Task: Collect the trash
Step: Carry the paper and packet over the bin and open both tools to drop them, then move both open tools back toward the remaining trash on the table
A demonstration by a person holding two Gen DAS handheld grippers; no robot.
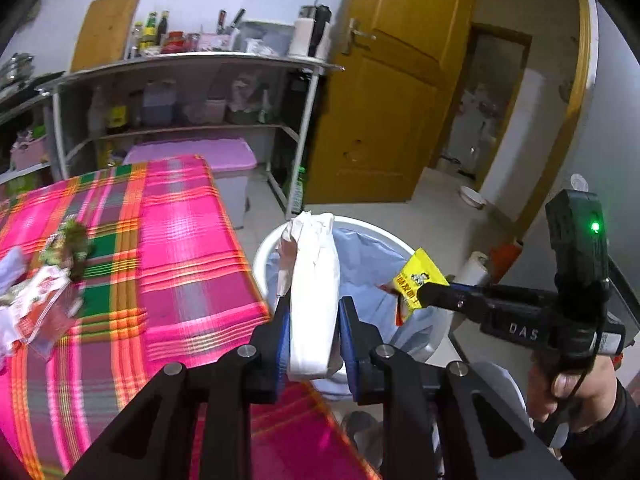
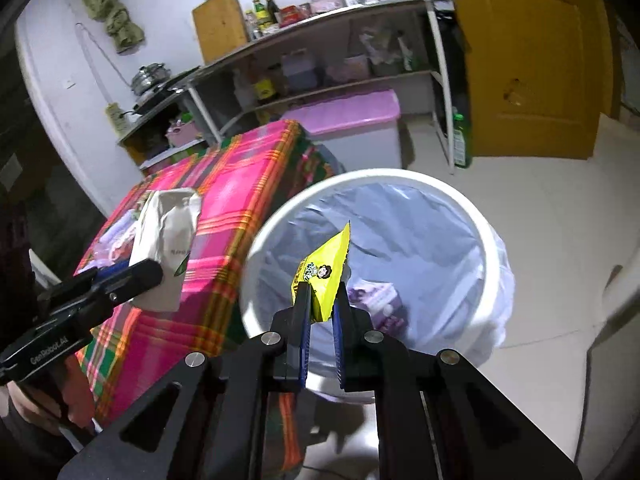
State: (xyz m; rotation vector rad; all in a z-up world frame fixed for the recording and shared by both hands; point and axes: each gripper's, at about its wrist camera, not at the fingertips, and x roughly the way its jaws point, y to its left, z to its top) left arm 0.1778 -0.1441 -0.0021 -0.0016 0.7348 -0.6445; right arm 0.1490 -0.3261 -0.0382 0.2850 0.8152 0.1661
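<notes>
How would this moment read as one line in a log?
left gripper: holds white carton | right gripper: holds yellow wrapper over bin

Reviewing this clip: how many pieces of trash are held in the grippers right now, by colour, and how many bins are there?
White paper bag, held in the left gripper: 1
Yellow snack wrapper, held in the right gripper: 1
White bin with a blue liner: 1
Total: 2 held pieces, 1 bin
</notes>
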